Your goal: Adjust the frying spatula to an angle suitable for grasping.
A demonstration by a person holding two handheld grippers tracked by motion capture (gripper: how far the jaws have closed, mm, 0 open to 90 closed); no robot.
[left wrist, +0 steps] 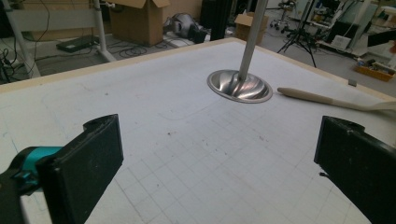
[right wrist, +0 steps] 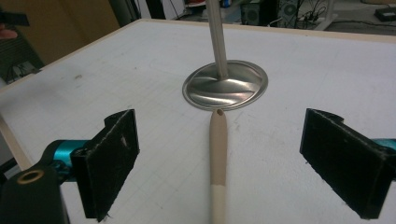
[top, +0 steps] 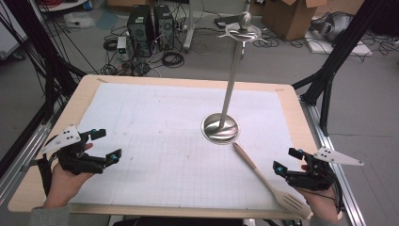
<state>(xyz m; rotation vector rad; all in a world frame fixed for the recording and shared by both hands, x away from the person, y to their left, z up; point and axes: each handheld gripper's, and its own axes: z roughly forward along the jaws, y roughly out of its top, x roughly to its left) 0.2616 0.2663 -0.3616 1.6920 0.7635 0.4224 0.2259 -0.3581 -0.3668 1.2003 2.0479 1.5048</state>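
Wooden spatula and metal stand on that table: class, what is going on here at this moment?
A person holds a gripper in each hand over a white gridded table. The right gripper is open, near the wooden spatula, which lies flat with its handle tip close to the round base of the metal stand. Nothing grips the spatula. The left gripper is open too, off to the other side, holding nothing.

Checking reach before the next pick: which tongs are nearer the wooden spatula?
Right. The right tongs sit just beside the wooden spatula, open, its handle lying between their jaws in the right gripper view. The left tongs are across the table, far left.
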